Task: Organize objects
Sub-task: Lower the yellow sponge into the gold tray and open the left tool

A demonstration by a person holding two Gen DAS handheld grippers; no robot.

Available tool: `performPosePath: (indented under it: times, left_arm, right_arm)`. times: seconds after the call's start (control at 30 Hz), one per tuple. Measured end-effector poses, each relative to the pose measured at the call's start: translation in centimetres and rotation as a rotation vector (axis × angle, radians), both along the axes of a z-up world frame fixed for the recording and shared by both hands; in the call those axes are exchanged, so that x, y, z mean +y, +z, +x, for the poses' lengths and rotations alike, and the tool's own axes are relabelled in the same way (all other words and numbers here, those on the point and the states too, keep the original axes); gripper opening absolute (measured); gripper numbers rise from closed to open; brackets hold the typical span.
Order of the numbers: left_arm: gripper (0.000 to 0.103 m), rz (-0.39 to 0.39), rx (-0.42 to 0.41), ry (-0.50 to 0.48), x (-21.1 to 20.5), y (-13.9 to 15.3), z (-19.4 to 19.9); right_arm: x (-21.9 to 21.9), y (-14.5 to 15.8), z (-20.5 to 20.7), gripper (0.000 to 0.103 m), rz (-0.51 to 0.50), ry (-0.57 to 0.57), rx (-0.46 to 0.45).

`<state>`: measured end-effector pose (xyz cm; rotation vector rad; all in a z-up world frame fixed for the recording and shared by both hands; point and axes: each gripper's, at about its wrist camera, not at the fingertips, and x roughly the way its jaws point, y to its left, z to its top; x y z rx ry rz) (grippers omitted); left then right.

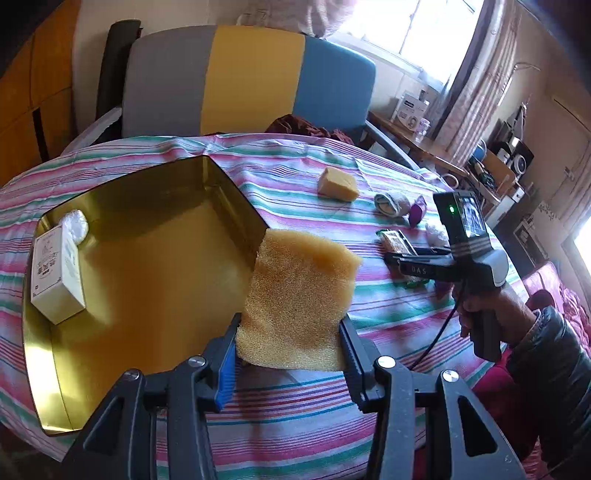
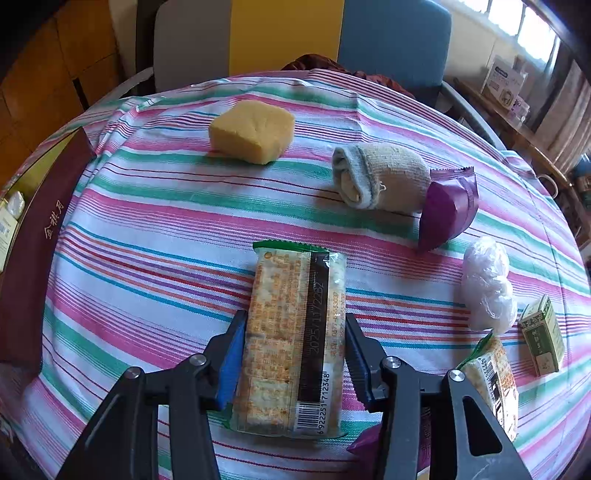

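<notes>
While two hand-held grippers work over a bench draped in a pink, green and white striped cloth (image 2: 155,206), the left gripper (image 1: 290,347) clamps a yellow sponge (image 1: 299,295) between its pads, holding it at the near right edge of an open gold tin (image 1: 40,369). Inside the tin, at its left side, lie one white carton (image 1: 59,273) and one small white wrapped bundle (image 1: 75,223). The right gripper (image 2: 295,354) has its pads against both long sides of one clear-wrapped cracker pack (image 2: 291,339), which lies flat on the cloth near the centre of the bench.

Counted across the bench: a second yellow sponge (image 2: 253,131) at the far side, one rolled grey-and-beige sock (image 2: 376,175) to its right, one purple foil pouch (image 2: 447,212) touching the sock, one crumpled white plastic bundle (image 2: 487,284) nearer and farther right, a second cracker pack (image 2: 491,373) beside the right gripper's arm, and one small green-and-cream box (image 2: 543,339) at the right edge. A corner of another purple wrapper (image 2: 364,443) shows under the right gripper. The tin's dark red outer wall (image 2: 37,236) carries gold characters.

Beyond the bench stands a chair (image 1: 251,77) with grey, yellow and blue panels; a bright window (image 1: 410,26), a curtain and a cluttered shelf fill the far right. A hand (image 1: 491,314) in a dark padded sleeve holds the right gripper's handle.
</notes>
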<state>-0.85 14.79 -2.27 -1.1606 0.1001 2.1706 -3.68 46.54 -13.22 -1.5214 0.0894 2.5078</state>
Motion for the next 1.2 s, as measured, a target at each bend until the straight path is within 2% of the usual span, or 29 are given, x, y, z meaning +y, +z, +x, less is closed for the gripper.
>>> performPosePath:
  times: [0.2,0.33,0.43,0.53,0.6,0.67,0.8,1.03,1.2]
  left_arm:
    - [0.048,0.000,0.009,0.075,-2.5,0.5,-1.1]
    - [0.048,-0.024,0.017,0.157,-5.1,0.9,-1.8]
    - [0.048,-0.062,-0.006,0.274,-8.0,0.3,-3.0]
    - [0.048,-0.063,-0.093,0.437,-11.3,-1.2,-4.9]
    - [0.048,-0.087,-0.124,0.495,-12.6,-2.2,-5.9]
    - [0.048,-0.120,-0.137,0.515,-13.1,-3.0,-6.3]
    - [0.049,-0.135,-0.188,0.543,-13.7,-4.5,-6.4]
    - [0.051,-0.171,-0.145,0.541,-13.2,-4.7,-6.0]
    - [0.051,-0.178,-0.143,0.551,-13.5,-4.6,-6.2]
  right_arm:
    - [-0.4,0.0,0.1,0.049,0.024,0.008,0.005]
    - [-0.5,0.0,0.1,0.049,0.030,0.007,0.009]
    - [-0.5,0.0,0.1,0.049,0.031,0.006,0.010]
    - [-0.6,0.0,0.1,0.049,0.040,0.007,0.009]
    - [-0.7,0.1,0.1,0.049,0.046,0.006,0.008]
    - [-0.8,0.1,0.1,0.049,0.049,0.005,0.008]
    - [-0.9,0.1,0.1,0.049,0.047,0.002,0.009]
    - [-0.8,0.1,0.0,0.049,0.044,-0.004,0.012]
    - [-0.9,0.1,0.1,0.050,0.045,-0.008,0.014]
